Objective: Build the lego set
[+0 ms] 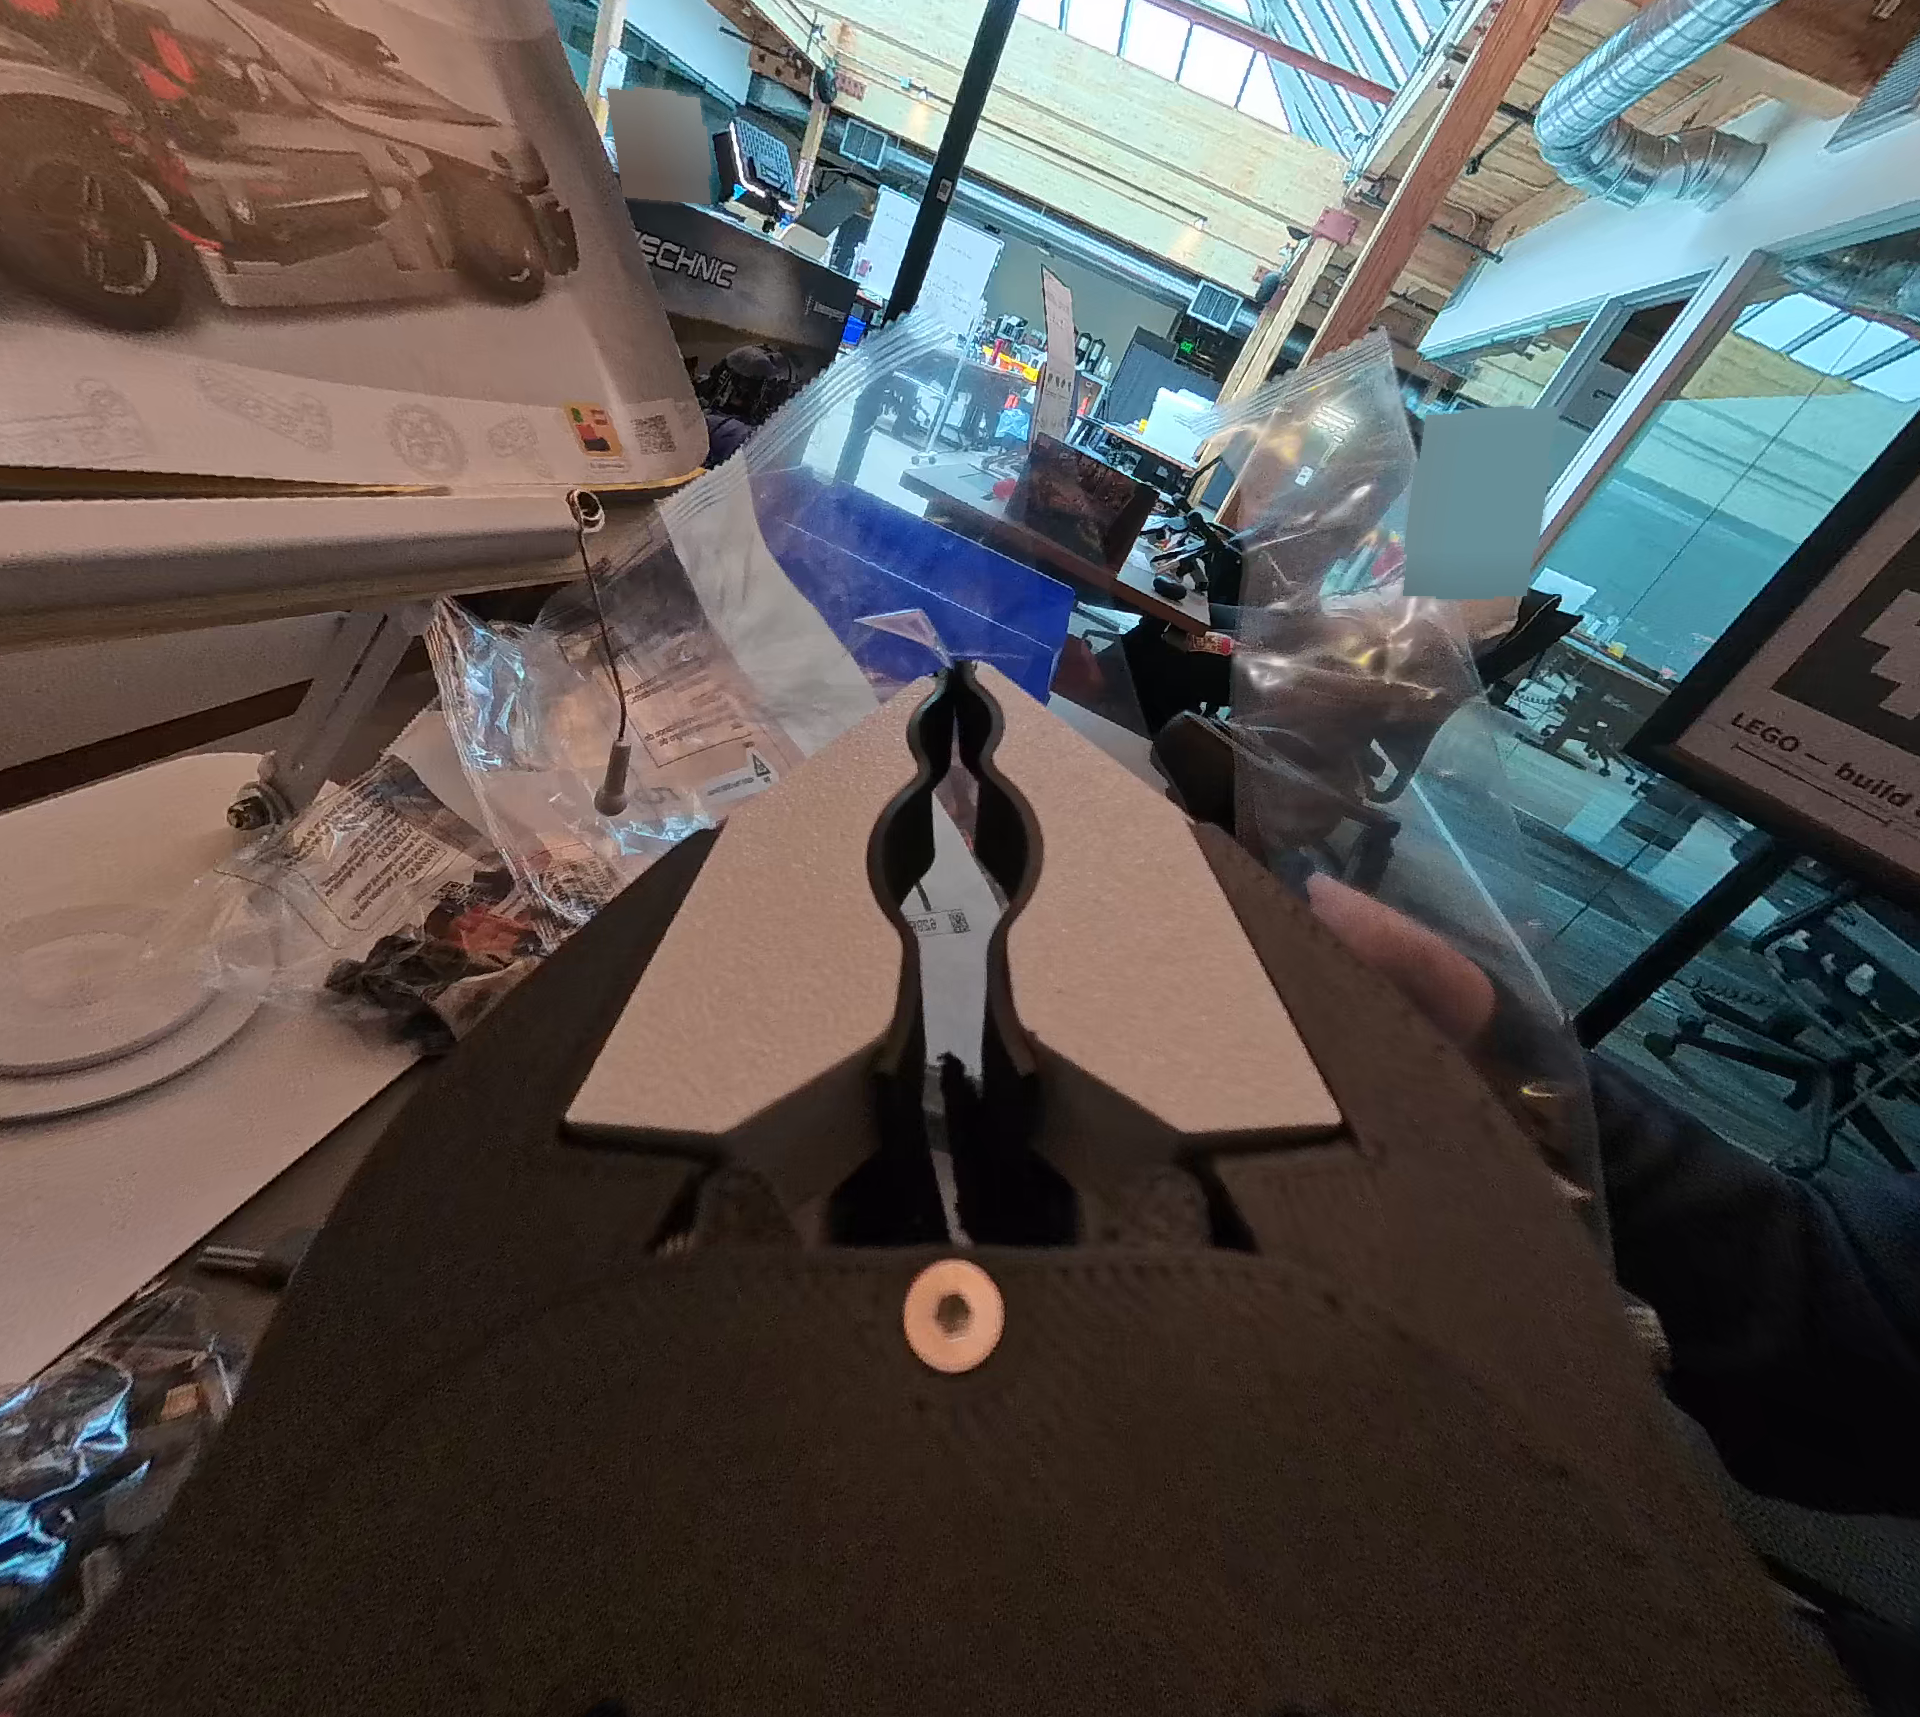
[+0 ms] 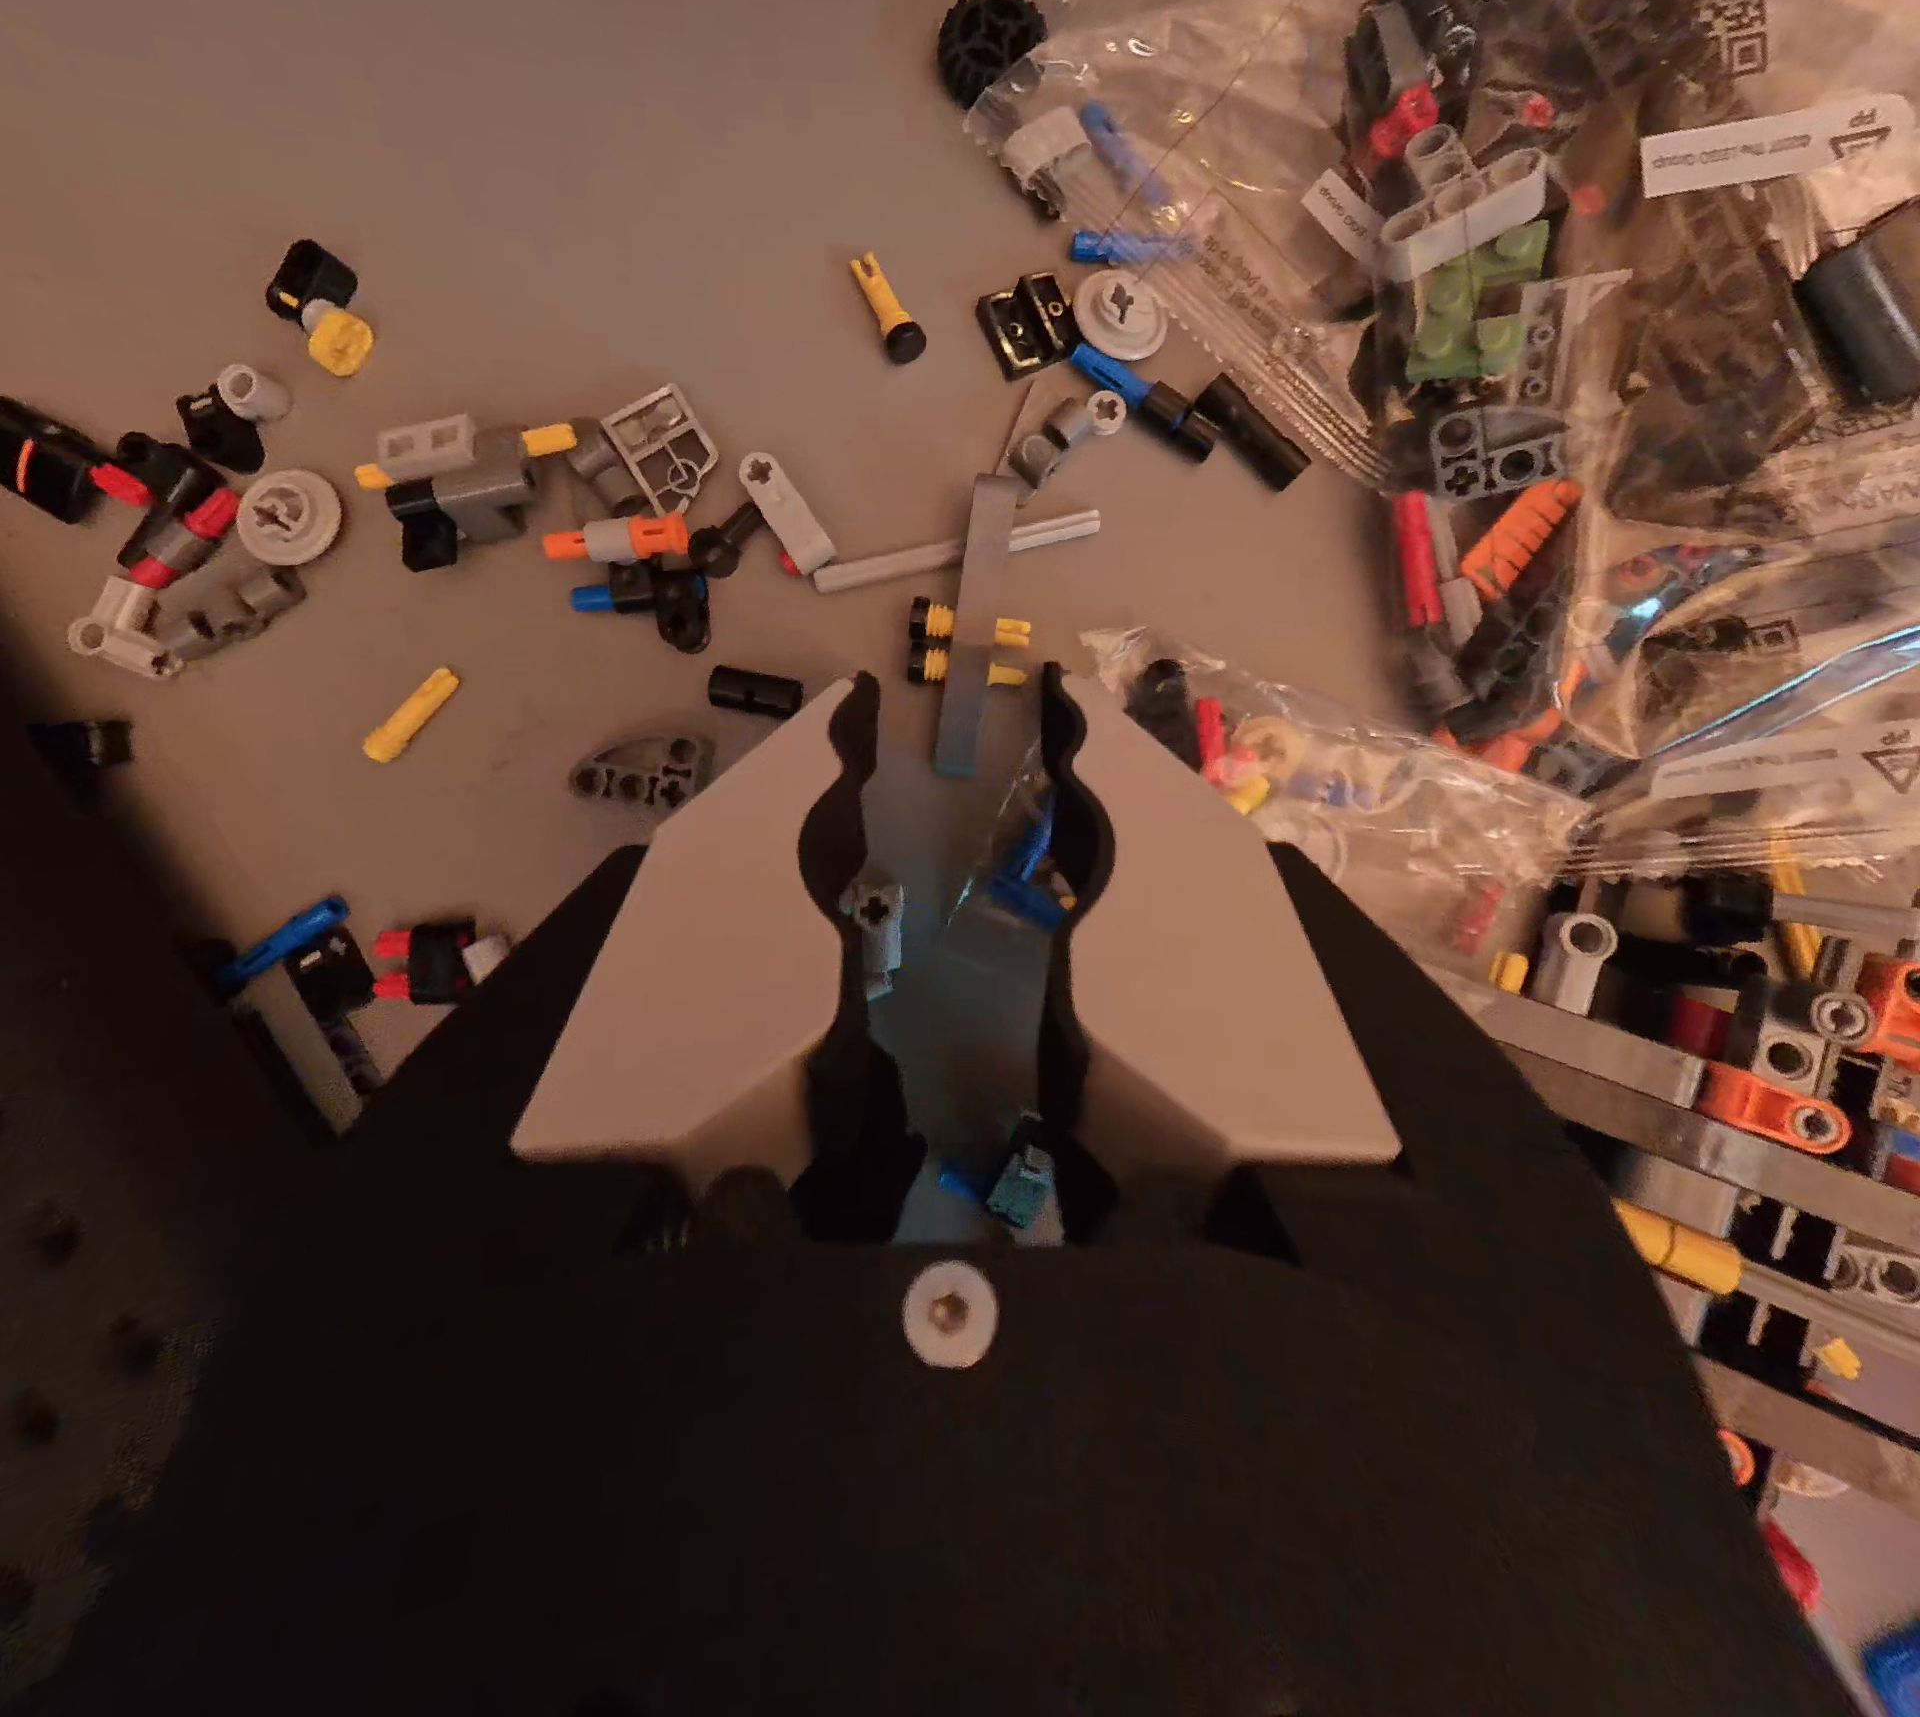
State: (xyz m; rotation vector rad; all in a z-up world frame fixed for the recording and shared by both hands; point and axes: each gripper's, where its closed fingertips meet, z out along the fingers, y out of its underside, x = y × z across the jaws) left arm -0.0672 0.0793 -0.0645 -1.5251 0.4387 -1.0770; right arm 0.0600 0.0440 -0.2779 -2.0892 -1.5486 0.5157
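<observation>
Only left claw (image 1: 954,680) pinches clear bag (image 1: 1340,587).

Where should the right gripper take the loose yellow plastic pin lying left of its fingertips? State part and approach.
Grip the yellow plastic pin at mid-shaft, from straight above, the right gripper turned so its jaws cross the shaft. It lies flat, diagonal, alone on the grey table.
</observation>
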